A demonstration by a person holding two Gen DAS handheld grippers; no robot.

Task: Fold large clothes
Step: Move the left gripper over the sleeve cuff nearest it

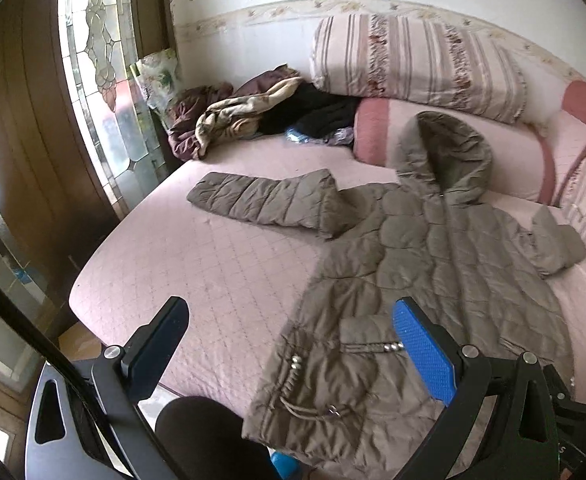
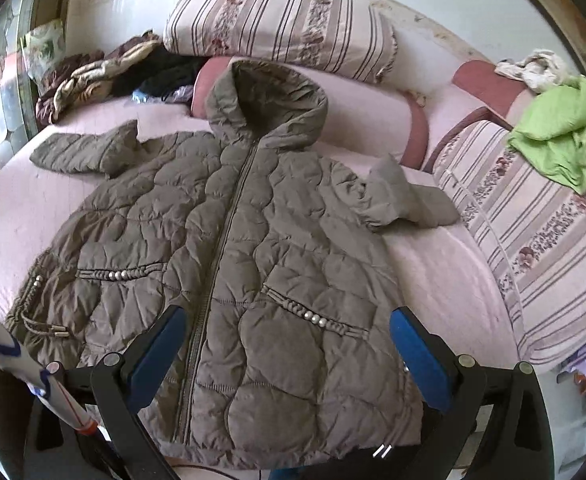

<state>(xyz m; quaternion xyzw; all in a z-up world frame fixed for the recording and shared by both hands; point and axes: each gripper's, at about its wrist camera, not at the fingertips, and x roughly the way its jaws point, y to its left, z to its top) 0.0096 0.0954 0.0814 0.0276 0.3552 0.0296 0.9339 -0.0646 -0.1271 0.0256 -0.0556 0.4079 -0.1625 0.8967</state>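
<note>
An olive-brown quilted hooded jacket (image 1: 413,264) (image 2: 229,256) lies flat and zipped, front up, on a pink bed (image 1: 197,264) (image 2: 433,264). Its hood points toward the pillows and its hem hangs at the near edge. One sleeve (image 1: 261,200) (image 2: 89,152) stretches out to the left; the other sleeve (image 2: 409,196) is bent short on the right. My left gripper (image 1: 291,316) hovers open above the jacket's left hem corner. My right gripper (image 2: 287,328) hovers open above the jacket's lower front, straddling the zip and right pocket. Neither holds anything.
A striped pillow (image 2: 281,28) and pink bolster (image 1: 453,156) lie at the bed's head. A heap of dark and tan clothes (image 1: 253,116) fills the far left corner. Green cloth (image 2: 565,136) rests on striped bedding at right. A glass-panelled door (image 1: 97,80) stands left of the bed.
</note>
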